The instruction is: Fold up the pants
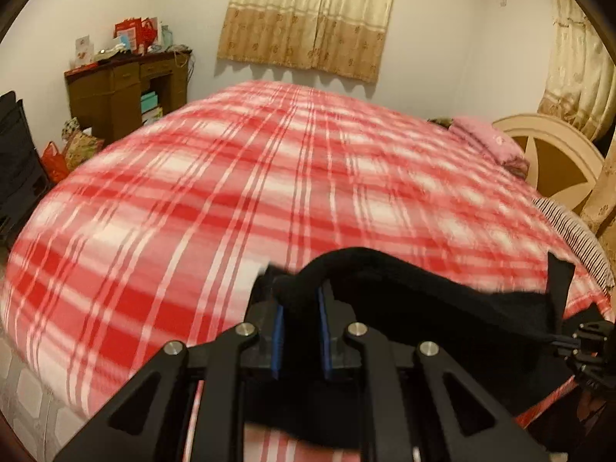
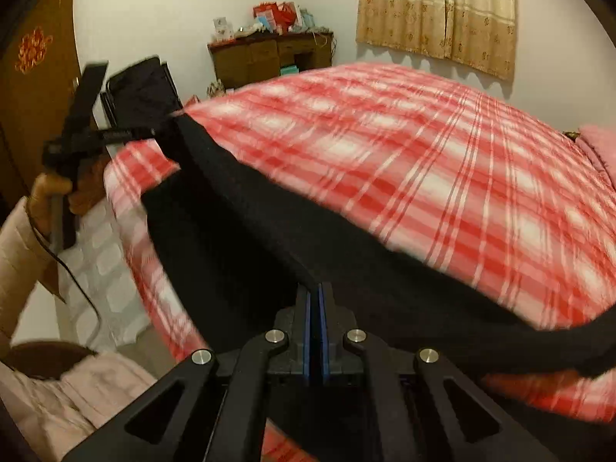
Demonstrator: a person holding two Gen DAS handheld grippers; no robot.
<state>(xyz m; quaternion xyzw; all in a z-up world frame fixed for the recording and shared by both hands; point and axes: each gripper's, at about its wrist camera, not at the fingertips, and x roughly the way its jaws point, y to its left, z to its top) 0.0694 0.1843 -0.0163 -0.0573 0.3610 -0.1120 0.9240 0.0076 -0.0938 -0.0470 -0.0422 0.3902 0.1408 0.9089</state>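
1. Left gripper (image 1: 300,308) clamped on a thick fold of the black pants (image 1: 423,300); right gripper (image 2: 315,300) pinched tight on the pants (image 2: 269,238) edge.
2. Pants held stretched between both, over the near edge of the bed (image 1: 238,177).
3. Only in the right view: left gripper (image 2: 161,131) from outside, a hand (image 2: 50,192), a pale sleeve (image 2: 23,254).
4. Only in the left view: pink pillow (image 1: 485,142), headboard (image 1: 554,154).
5. One red checked bed, one brown desk (image 1: 123,88), two curtains (image 1: 308,11), one pair of pants.

Both wrist views sit low and close over the near edge of the bed (image 1: 269,177), facing across it toward the curtained wall; both share the brown desk (image 2: 269,57).
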